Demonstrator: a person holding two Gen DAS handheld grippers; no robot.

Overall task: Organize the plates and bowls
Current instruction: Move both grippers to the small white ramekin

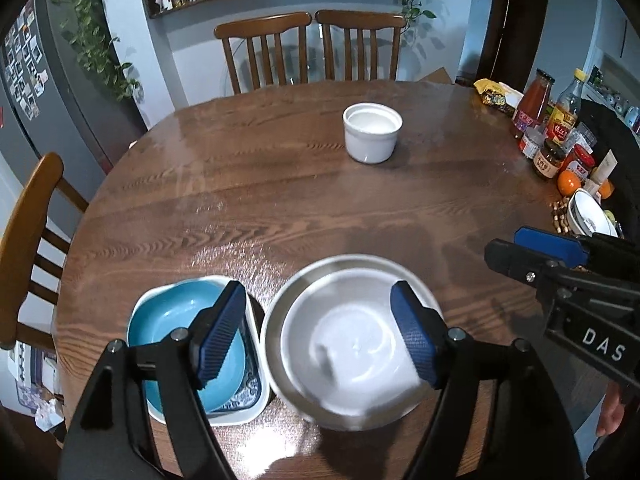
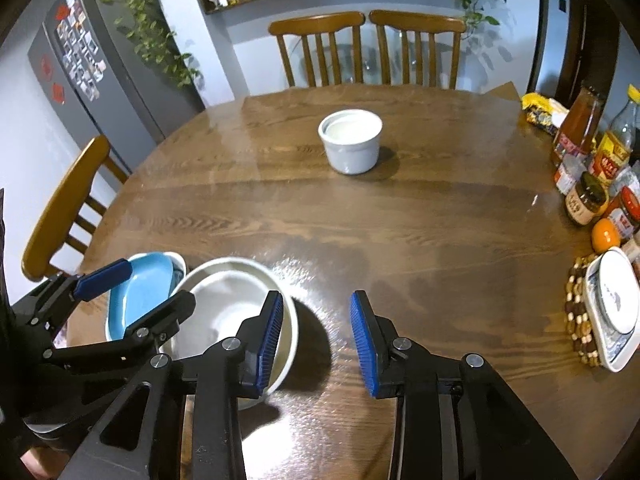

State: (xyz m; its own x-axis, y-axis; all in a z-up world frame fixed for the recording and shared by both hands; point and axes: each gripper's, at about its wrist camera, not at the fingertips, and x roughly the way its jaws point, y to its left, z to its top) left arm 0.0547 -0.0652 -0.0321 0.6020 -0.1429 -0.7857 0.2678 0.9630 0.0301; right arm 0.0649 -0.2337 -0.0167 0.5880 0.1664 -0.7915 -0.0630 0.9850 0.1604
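Your left gripper [image 1: 320,332] and right gripper [image 2: 316,340] hang with jaws apart, empty — white bowl [image 1: 348,356] and blue bowl [image 1: 176,336] grouped at the worktop's near edge; white cup [image 1: 372,132] mid-worktop remains.

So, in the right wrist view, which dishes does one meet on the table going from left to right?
Blue bowl → large white bowl → small white cup-shaped bowl → white dish on the beaded mat.
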